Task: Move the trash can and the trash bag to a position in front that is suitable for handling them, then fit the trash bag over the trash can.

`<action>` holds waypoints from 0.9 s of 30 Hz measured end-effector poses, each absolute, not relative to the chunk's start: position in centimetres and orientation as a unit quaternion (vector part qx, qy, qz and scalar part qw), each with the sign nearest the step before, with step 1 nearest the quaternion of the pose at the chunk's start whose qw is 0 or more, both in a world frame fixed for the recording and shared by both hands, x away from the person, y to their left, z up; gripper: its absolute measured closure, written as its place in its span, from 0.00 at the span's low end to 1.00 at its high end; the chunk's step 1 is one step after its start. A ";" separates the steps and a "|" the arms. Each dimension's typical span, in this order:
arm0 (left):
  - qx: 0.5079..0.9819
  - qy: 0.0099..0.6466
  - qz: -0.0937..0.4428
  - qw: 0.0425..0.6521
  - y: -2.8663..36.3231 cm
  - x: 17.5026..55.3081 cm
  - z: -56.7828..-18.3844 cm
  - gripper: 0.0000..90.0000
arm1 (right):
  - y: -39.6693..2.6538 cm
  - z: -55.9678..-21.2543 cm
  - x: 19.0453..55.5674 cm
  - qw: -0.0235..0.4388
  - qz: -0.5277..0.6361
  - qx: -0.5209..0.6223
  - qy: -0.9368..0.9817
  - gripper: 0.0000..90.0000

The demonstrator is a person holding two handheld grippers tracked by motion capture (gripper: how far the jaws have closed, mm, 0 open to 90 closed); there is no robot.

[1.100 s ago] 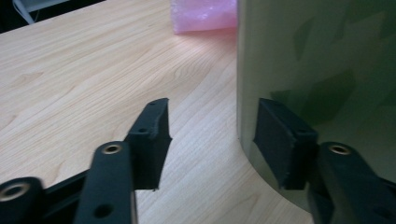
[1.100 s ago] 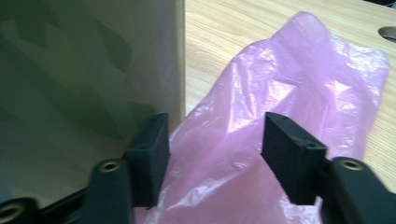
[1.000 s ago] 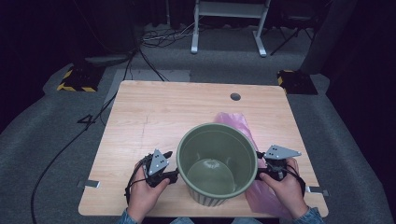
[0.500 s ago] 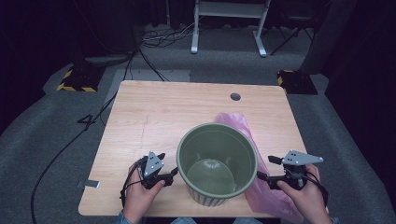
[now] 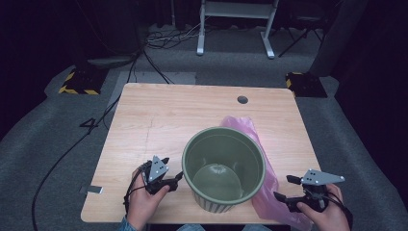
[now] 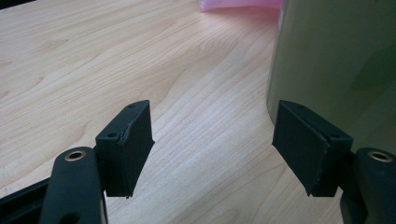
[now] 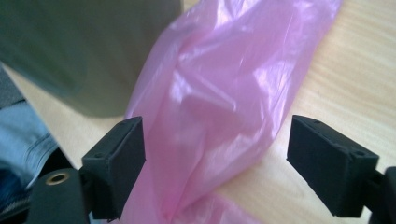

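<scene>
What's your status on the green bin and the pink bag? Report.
Left gripper open, beside green bin. Right gripper open, fingers astride pink bag, not pressing. Both just opened. Nothing in the way.

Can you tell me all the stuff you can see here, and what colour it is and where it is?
bin: one, olive green, round and empty, standing upright near the table's front edge, between the two grippers.
plastic bag: one, pink, see-through, lying flat on the table to the right of the bin.
table: one, light wood, with a small round hole near its far right corner.
cables: several, dark, on the grey floor beyond the table.
left gripper: one, black, jaws open with nothing between them, beside the bin.
right gripper: one, black, jaws open, at the bag.
</scene>
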State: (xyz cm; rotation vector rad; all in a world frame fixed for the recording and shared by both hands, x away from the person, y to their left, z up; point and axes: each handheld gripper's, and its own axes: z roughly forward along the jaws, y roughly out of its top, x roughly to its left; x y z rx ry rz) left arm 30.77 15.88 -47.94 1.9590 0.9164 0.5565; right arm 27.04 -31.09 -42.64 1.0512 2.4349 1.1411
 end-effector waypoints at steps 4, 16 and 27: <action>0.790 0.372 0.222 0.434 16.0 30.6 -48.1 0.32 | -31.5 -43.4 26.4 0.116 0.376 0.363 0.845 0.19; 0.786 0.383 0.223 0.432 16.8 30.1 -48.6 0.31 | -29.9 -46.9 27.3 0.089 0.326 0.354 0.872 0.18; 0.787 0.382 0.219 0.433 16.7 30.4 -48.8 0.31 | -27.2 -48.6 28.4 0.089 0.304 0.336 0.887 0.18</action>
